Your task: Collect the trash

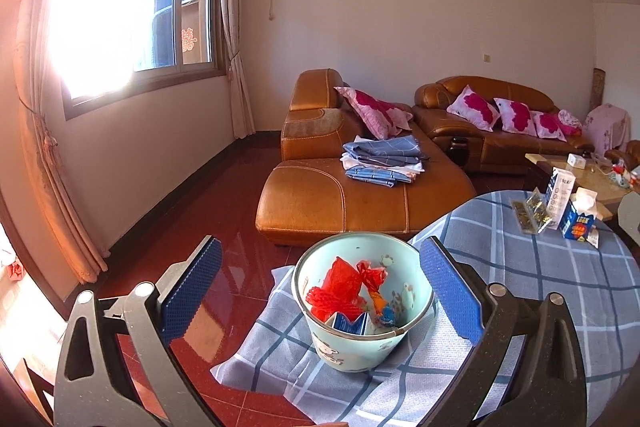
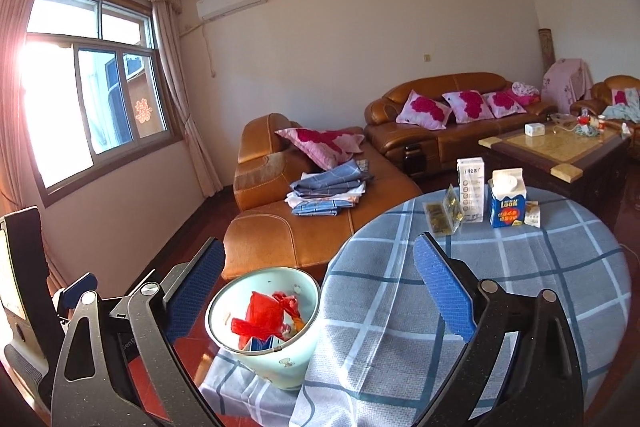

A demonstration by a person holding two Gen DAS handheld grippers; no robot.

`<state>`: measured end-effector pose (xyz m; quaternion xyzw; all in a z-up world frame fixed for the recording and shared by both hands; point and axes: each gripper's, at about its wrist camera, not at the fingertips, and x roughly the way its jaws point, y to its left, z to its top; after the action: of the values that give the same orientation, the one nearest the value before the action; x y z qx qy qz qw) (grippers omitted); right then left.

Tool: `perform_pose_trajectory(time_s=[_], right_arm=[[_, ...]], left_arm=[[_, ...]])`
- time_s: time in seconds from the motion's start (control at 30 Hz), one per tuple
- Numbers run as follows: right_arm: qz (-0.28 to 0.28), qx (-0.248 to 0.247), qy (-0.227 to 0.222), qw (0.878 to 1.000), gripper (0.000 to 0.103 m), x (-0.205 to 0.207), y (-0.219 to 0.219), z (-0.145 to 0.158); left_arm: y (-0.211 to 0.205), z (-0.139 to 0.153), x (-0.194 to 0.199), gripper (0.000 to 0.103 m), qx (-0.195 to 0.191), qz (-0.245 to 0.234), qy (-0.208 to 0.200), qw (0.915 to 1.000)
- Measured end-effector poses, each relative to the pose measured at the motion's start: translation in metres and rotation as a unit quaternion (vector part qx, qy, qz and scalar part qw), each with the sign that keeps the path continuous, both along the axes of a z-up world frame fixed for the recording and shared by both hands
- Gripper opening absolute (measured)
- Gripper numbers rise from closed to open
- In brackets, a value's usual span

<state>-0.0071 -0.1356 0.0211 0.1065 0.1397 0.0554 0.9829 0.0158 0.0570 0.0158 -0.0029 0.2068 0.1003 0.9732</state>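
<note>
So the left gripper (image 1: pixel 320 291) was spread wide with nothing in it, its blue-padded fingers (image 1: pixel 192 291) sitting either side of the little bin (image 1: pixel 360 343) in the lower middle of the left wrist view, not touching it. The right gripper (image 2: pixel 320 291) was wide apart and empty too, low in its own frame, with the bin (image 2: pixel 276 359) closer to its left finger.

That bin was a pale mint bucket with cartoon animals printed on it, standing on the blue plaid tablecloth (image 1: pixel 540 287) right at the table's edge. Inside it: a crumpled red plastic bag (image 1: pixel 340 279), some red netting (image 1: pixel 324 299), an orange wrapper bit and a flattened blue carton (image 1: pixel 352 325) poking up near the front wall. Pretty well loaded already.

Further back on the table, toward the right of both frames, a blue milk carton (image 2: pixel 507 203) stood upright with its top torn open, a tall white box (image 2: pixel 471 187) just beside it, and a clear packet of gold stuff (image 2: pixel 442 215) leaning next to that. A small white wrapper (image 2: pixel 533 214) lay against the carton's other side.

Behind all that, the brown leather sofa (image 1: pixel 360 195) held a pile of folded blue cloth (image 1: pixel 380 159).
</note>
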Motion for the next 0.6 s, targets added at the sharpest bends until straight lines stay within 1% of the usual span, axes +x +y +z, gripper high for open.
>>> perform_pose_trajectory(time_s=[0.37,0.6], right_arm=[[0.000,0.000,-0.005,1.000,0.094,-0.0028,0.0033,-0.0009],[0.001,0.000,-0.008,1.000,0.094,-0.0066,0.0036,-0.0008]], left_arm=[[0.0051,0.0055,-0.0042,0.097,-0.008,-0.004,-0.011,0.9999],[0.0037,0.0064,-0.0079,0.097,-0.006,-0.007,-0.016,0.9998]])
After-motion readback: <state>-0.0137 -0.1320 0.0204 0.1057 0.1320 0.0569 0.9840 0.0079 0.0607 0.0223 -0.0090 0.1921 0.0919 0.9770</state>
